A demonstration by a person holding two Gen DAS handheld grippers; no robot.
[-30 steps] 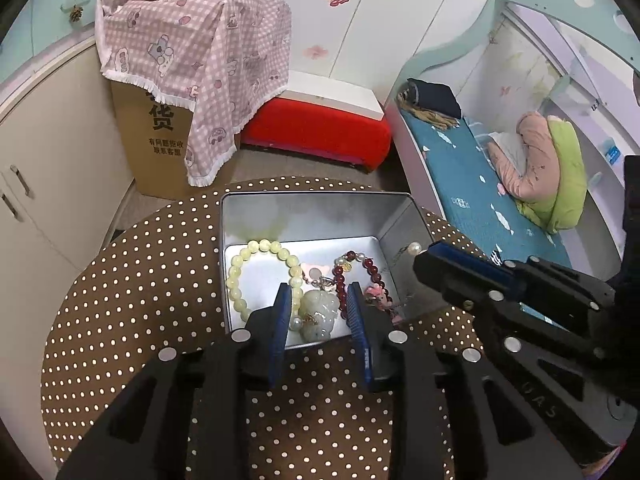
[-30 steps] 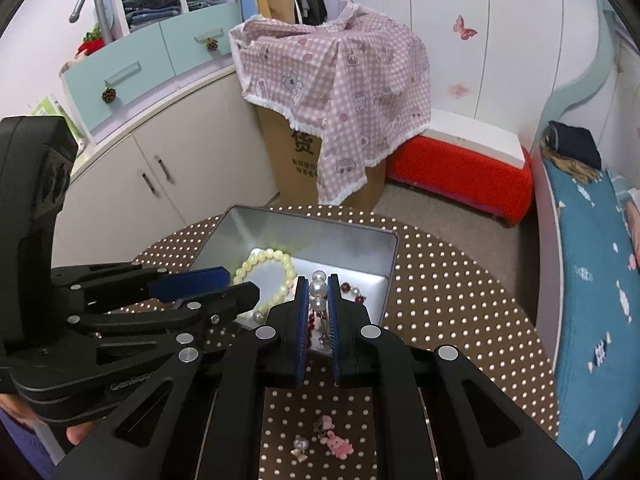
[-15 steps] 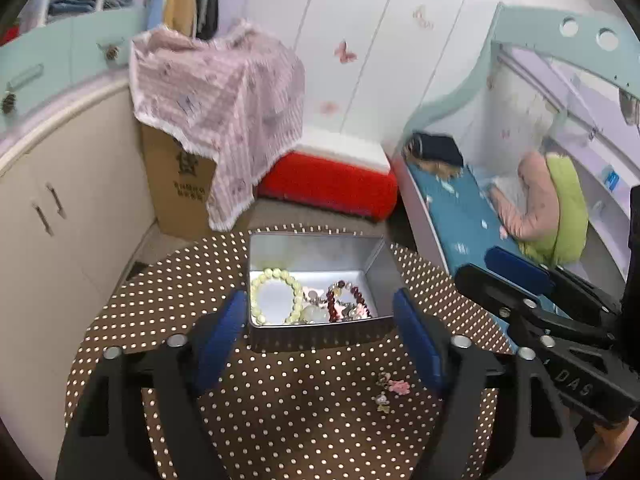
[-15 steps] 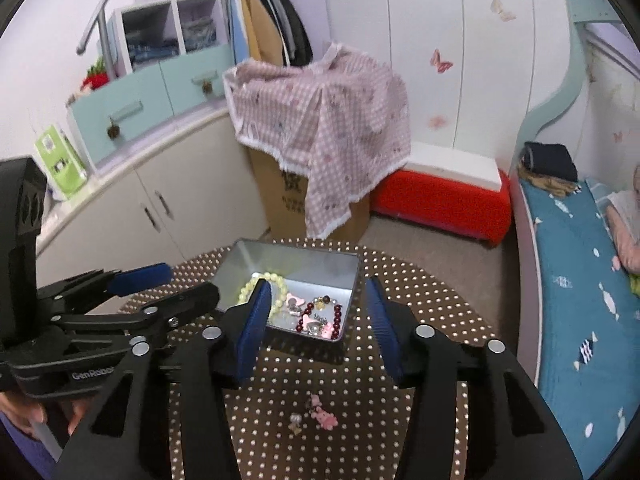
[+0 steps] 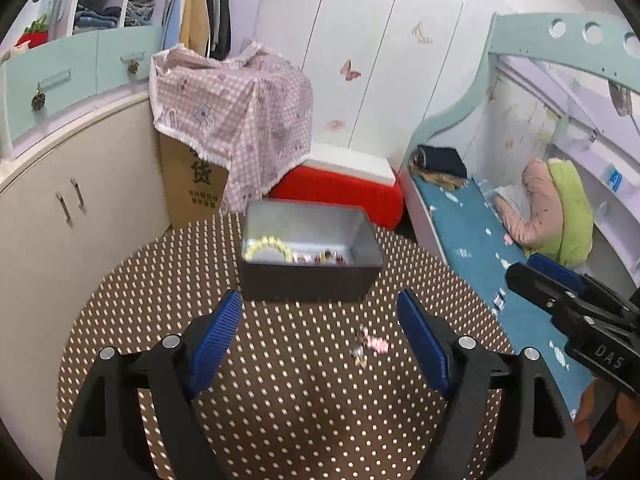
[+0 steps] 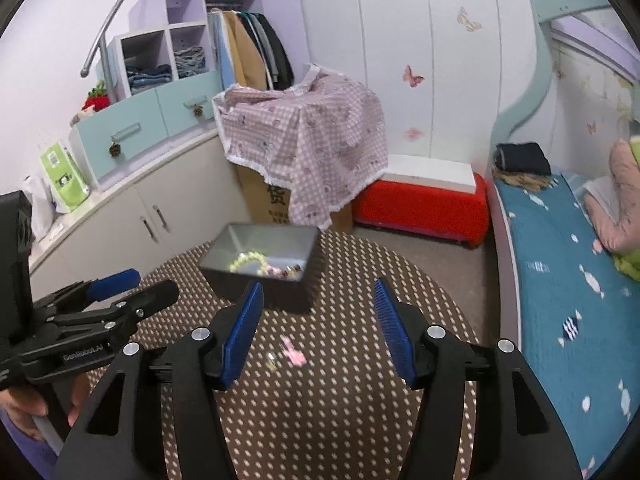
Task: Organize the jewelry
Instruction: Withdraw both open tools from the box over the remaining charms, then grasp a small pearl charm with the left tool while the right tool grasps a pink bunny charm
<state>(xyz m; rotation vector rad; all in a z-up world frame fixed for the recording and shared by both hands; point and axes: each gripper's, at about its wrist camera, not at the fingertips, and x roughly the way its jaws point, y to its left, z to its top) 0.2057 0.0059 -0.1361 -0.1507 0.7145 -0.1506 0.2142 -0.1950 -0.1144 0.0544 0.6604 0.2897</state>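
Two black grippers with blue pads hover over a brown polka-dot round table (image 5: 120, 300).
Left gripper (image 5: 320, 344) and right gripper (image 6: 318, 330) are opening, jaws wide, holding nothing; grey metal tin (image 5: 308, 280) holds bead bracelets (image 5: 267, 245); small pink charm (image 5: 378, 344) lies on the table nearby.

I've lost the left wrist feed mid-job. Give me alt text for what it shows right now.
The left gripper, jaws opening with nothing between them, hangs over a brown dotted tablecloth. Ahead stands a metal tin holding a pale green bead bracelet and dark red beads. A small pink trinket lies loose on the cloth in front of it; the right gripper shows at right.
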